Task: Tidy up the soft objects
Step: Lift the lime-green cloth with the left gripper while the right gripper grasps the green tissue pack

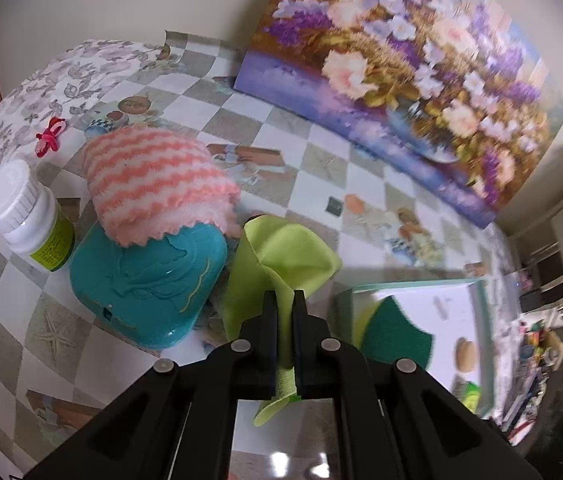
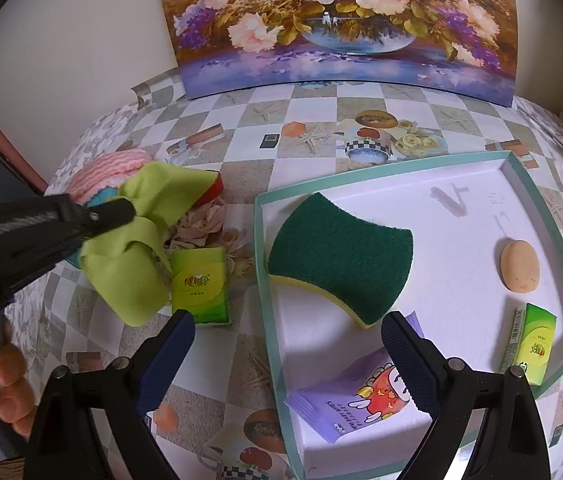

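Observation:
My left gripper (image 1: pixel 284 298) is shut on a lime-green cloth (image 1: pixel 293 256), which hangs folded from its jaws above the table; in the right wrist view that left gripper (image 2: pixel 127 209) holds the lime-green cloth (image 2: pixel 129 276) left of the tray. A white tray with a teal rim (image 2: pixel 259 248) holds a green and yellow sponge (image 2: pixel 341 252), a beige oval sponge (image 2: pixel 520 266), a purple wipes packet (image 2: pixel 357 396) and a green tissue pack (image 2: pixel 535 344). My right gripper (image 2: pixel 287 340) stands open over the tray's near left edge, holding nothing. A pink striped cloth (image 1: pixel 157 176) lies on a teal box (image 1: pixel 149 280).
A second green tissue pack (image 2: pixel 199 284) lies left of the tray beside beige fabric flowers (image 2: pixel 201 228). A white bottle (image 1: pixel 25 216) and a red clip (image 1: pixel 51 136) sit at the left. A flower painting (image 2: pixel 341 20) leans on the wall. A hand (image 2: pixel 5 380) shows at lower left.

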Demonstrator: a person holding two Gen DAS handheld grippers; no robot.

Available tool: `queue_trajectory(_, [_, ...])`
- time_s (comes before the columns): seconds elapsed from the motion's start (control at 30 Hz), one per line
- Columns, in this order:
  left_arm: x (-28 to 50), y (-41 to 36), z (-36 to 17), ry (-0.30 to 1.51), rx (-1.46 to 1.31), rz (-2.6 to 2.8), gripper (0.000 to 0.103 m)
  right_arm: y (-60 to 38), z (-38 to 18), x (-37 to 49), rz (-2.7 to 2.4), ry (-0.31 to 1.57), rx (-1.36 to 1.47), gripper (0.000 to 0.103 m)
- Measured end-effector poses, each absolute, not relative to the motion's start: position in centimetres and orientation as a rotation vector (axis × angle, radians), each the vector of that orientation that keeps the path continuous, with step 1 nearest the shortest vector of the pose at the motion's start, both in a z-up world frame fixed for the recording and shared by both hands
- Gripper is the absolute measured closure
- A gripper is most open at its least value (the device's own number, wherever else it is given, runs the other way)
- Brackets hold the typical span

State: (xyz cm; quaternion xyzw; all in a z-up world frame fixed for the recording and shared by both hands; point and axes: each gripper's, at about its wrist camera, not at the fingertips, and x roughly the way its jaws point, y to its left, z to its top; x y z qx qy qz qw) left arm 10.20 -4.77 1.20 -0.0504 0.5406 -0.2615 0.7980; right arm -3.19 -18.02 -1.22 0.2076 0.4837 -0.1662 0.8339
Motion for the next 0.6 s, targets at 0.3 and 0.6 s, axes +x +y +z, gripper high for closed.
queue_trajectory(0.3, [9.0, -1.1, 6.2, 1.044, -0.239, -0.610, 0.097, -17.8, 0.2, -3.5, -0.332, 0.957, 0.434, 0.015])
queue_trajectory(0.6, [9.3, 4.7, 8.5, 0.956, -0.215, -0.404, 0.097, -14.7, -0.1, -1.4, -0.225, 0.975, 0.389, 0.022])
